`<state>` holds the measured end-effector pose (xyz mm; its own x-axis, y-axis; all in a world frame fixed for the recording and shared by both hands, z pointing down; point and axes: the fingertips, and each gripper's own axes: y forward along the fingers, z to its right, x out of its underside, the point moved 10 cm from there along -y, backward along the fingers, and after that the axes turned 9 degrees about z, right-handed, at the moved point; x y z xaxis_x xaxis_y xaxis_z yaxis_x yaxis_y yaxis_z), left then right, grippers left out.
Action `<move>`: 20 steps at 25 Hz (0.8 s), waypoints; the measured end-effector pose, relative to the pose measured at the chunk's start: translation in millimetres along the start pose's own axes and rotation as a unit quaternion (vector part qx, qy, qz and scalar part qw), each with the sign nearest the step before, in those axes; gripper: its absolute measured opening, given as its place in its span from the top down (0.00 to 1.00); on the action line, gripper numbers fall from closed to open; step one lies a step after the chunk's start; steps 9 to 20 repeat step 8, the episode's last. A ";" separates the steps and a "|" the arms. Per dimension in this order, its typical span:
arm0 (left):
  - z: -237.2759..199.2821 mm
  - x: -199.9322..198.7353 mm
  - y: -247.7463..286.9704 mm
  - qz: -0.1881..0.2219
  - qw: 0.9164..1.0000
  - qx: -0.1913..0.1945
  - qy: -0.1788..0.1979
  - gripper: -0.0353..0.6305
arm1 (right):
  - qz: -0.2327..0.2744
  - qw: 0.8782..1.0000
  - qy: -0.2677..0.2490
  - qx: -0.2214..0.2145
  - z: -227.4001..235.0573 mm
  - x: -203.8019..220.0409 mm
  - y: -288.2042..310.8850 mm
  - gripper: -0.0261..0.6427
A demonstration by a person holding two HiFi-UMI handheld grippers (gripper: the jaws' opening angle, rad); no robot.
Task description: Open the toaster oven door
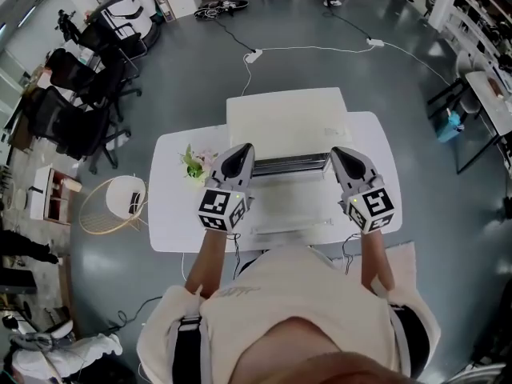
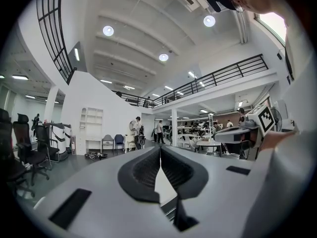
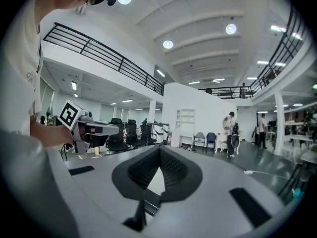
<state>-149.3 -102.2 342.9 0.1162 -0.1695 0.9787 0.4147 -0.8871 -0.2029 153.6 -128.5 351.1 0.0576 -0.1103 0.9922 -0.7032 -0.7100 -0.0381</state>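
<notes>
A white toaster oven [image 1: 288,118] stands at the back of the white table [image 1: 172,214]. Its dark front opening [image 1: 292,164] faces me. The door [image 1: 292,202] appears to lie flat toward me, its handle bar [image 1: 292,229] near the table's front edge. My left gripper [image 1: 242,154] hovers at the opening's left end and my right gripper [image 1: 342,155] at its right end. In the left gripper view the left gripper [image 2: 160,150] has its tips together with nothing between them. The right gripper [image 3: 159,150] looks the same in its own view.
A small potted plant with pink flowers [image 1: 194,165] stands on the table just left of the left gripper. On the floor to the left are a wire basket stool [image 1: 112,205] and office chairs [image 1: 80,118]. A power strip and cable [image 1: 253,56] lie behind the table.
</notes>
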 end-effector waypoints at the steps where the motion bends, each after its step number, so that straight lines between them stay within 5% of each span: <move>1: 0.8 1.8 2.7 0.002 1.000 0.002 -0.004 0.91 | 0.001 1.000 -0.001 0.003 1.4 1.1 -1.0 0.95; 20: 6.7 4.8 18.5 0.001 1.000 0.025 -0.009 0.91 | 0.001 1.000 0.008 0.017 2.4 6.0 -7.8 0.95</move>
